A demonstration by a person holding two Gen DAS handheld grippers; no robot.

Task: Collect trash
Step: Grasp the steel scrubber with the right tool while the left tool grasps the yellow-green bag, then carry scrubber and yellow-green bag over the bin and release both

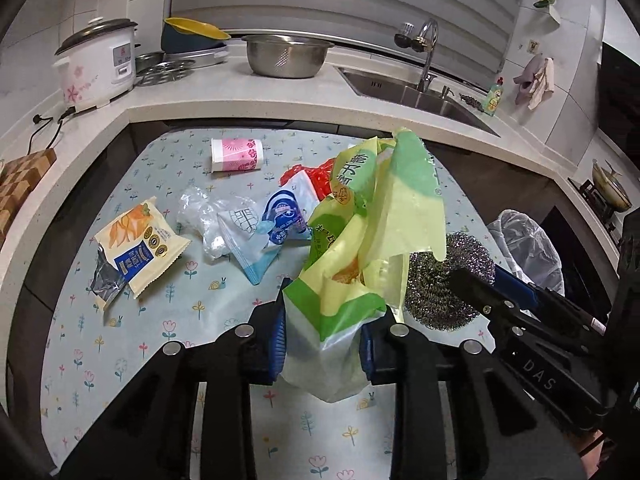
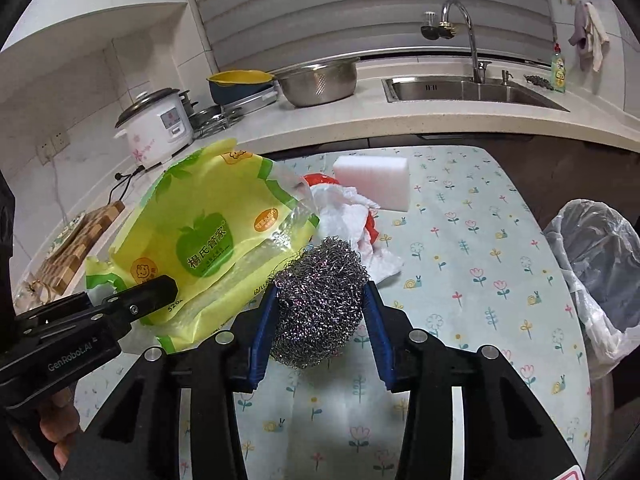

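Gripping yellow-green bag [image 1: 352, 280] between left tool [image 1: 324, 344] pads.

The bag [image 1: 360, 248] is yellow and green. The scrubber [image 2: 320, 300] is shiny silver. The surface [image 2: 480, 264] is light blue with little flowers and snails.

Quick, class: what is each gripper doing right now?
Left gripper: closed on the yellow-green bag.
Right gripper: closed on the steel scourer.

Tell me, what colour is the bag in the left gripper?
Yellow and green bag, with some clear plastic; the right wrist view shows it best.
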